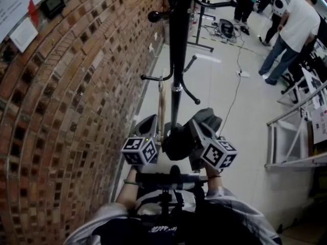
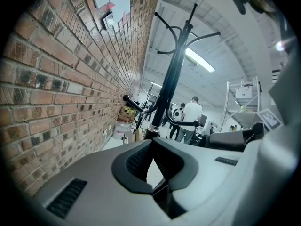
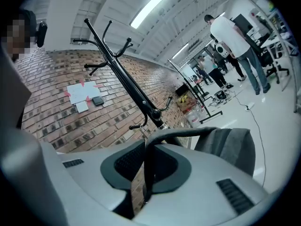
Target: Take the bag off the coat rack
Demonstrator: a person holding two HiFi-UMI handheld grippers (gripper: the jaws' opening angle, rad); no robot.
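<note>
The black coat rack (image 1: 179,45) stands by the brick wall, its pole and hooks rising in the left gripper view (image 2: 171,84) and the right gripper view (image 3: 127,84). A dark grey bag (image 1: 178,141) hangs low in front of me, clear of the hooks. Its grey body (image 3: 228,145) lies right of my right gripper (image 3: 146,145), whose jaws are shut on the bag's dark strap (image 3: 148,173). My left gripper (image 2: 153,142) is beside it on the left, its tips together with nothing between them. Both marker cubes show at the bottom of the head view, left gripper (image 1: 148,129) and right gripper (image 1: 199,126).
The brick wall (image 1: 66,101) runs close along the left. A wooden stick (image 1: 162,106) leans beside the rack's pole. Several people (image 1: 296,29) stand at the back right by equipment, a cable (image 1: 236,86) crosses the floor, and a white metal frame (image 1: 291,137) stands at the right.
</note>
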